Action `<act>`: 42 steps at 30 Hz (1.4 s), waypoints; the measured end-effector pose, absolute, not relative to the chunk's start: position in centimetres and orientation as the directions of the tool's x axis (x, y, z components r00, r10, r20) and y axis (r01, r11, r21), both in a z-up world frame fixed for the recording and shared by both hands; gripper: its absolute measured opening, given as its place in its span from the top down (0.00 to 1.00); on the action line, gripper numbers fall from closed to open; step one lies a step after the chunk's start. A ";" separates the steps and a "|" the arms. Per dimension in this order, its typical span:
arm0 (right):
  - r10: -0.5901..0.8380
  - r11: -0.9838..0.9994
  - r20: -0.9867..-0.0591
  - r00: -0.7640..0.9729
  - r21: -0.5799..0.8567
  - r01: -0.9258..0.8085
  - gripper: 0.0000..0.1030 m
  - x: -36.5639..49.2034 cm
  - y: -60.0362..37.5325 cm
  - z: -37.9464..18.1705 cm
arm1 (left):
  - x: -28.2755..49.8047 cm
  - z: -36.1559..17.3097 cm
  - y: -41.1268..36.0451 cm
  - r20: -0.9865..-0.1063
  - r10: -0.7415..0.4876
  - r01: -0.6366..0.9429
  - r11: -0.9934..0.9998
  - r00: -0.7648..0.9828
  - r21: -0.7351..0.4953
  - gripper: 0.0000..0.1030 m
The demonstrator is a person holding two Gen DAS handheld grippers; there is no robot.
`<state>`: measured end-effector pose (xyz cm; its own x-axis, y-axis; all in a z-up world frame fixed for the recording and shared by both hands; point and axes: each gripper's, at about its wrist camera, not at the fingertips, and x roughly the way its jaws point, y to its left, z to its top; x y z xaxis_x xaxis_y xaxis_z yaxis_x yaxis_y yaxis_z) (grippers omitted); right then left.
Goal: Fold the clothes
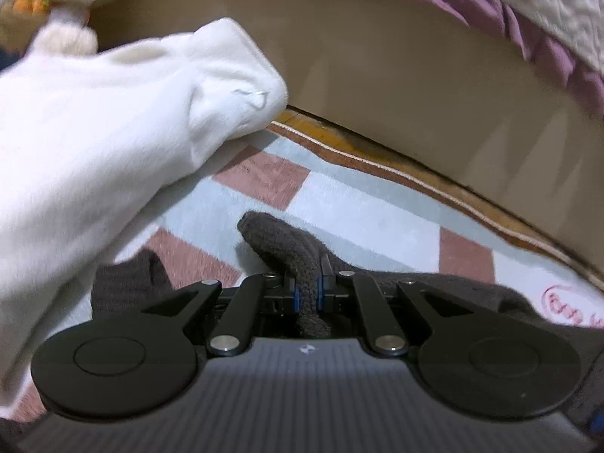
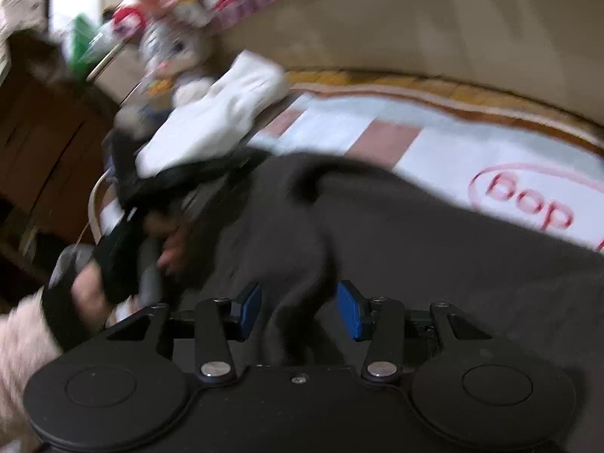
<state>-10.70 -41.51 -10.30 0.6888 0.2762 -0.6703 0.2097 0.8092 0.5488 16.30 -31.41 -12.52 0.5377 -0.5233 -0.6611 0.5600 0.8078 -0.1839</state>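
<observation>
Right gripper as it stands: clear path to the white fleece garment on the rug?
Probably not directly. The right gripper stands open astride a fold of the dark grey knit garment, and the left gripper lies between it and the white fleece garment.

The dark grey knit garment [image 1: 287, 253] lies on a rug [image 1: 358, 204] checked in pale blue and dusty pink, edged brown with a cream stripe and lettered in pink. The fleece garment [image 1: 113, 132] is white. The bedspread [image 1: 490, 11] is mauve.
</observation>
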 end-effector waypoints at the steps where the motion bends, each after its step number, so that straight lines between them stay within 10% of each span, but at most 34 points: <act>1: 0.284 0.816 -0.685 0.671 0.540 0.206 0.52 -10.7 -41.0 -10.7 | 16.1 -12.4 -31.5 -0.660 -0.520 0.562 0.808 0.542 -0.174 0.93; 4: 0.259 0.856 -0.733 0.628 0.476 0.203 0.70 -10.2 -39.7 -11.9 | 16.1 -12.3 -31.2 -0.659 -0.524 0.556 0.809 0.539 -0.188 0.93; 5: 0.255 0.870 -0.731 0.633 0.459 0.181 0.91 -10.2 -39.2 -12.0 | 16.2 -12.3 -31.0 -0.657 -0.532 0.552 0.808 0.535 -0.204 0.93; 15: -0.261 0.956 -0.731 0.630 -0.104 0.276 0.93 -13.3 -38.9 -6.5 | 17.1 -12.6 -30.4 -0.671 -0.554 0.493 0.813 0.492 -0.310 0.92; 19: -0.196 0.941 -0.754 0.627 0.035 0.337 0.87 -13.5 -42.3 -8.8 | 16.6 -12.0 -31.2 -0.692 -0.510 0.484 0.836 0.511 -0.258 0.88; 26: -0.171 0.907 -0.810 0.561 0.093 0.411 0.47 -22.1 -42.1 -7.3 | 14.3 -10.1 -27.0 -0.719 -0.487 0.462 0.849 0.497 -0.256 0.67; 42: -0.011 0.772 -0.814 0.581 0.362 0.522 0.46 -29.9 -39.4 -11.9 | -0.9 -11.1 -25.5 -0.757 -0.634 0.538 0.698 0.157 -0.473 0.67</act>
